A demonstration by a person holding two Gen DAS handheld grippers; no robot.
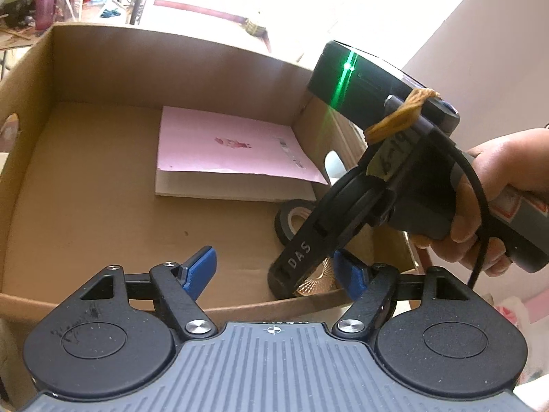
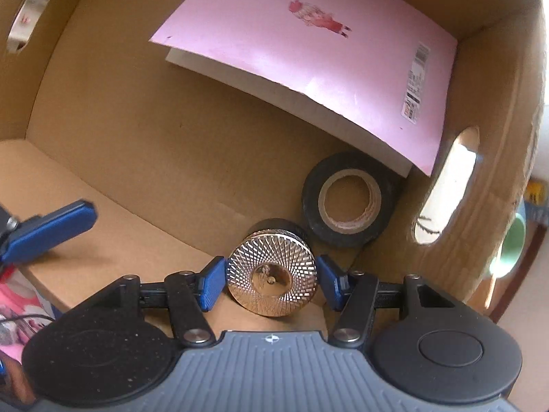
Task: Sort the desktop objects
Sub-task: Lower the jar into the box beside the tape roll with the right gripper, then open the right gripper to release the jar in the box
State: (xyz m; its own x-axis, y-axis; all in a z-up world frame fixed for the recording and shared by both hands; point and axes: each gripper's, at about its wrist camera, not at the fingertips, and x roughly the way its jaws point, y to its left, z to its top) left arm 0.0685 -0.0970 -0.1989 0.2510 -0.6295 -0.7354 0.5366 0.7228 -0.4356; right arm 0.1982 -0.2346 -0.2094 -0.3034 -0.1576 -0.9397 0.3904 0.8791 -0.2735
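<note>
A cardboard box (image 1: 103, 79) holds a pink notebook (image 1: 226, 144), a black tape roll (image 1: 291, 221) and a shiny metal disc (image 1: 314, 283). In the right wrist view the disc (image 2: 271, 276) sits on the box floor between the blue pads of my right gripper (image 2: 271, 279); the pads stand beside its rim, the left one touching or nearly so, the right one a small gap off. The tape roll (image 2: 348, 199) lies just behind it, the notebook (image 2: 308, 51) further back. My left gripper (image 1: 274, 269) is open and empty over the box's near wall.
The box wall on the right has a handle hole (image 2: 446, 189); the left wall has another (image 2: 29, 13). My right gripper's body and the hand holding it (image 1: 480, 206) reach into the box's right corner. Cluttered jars (image 1: 44, 0) stand beyond the box.
</note>
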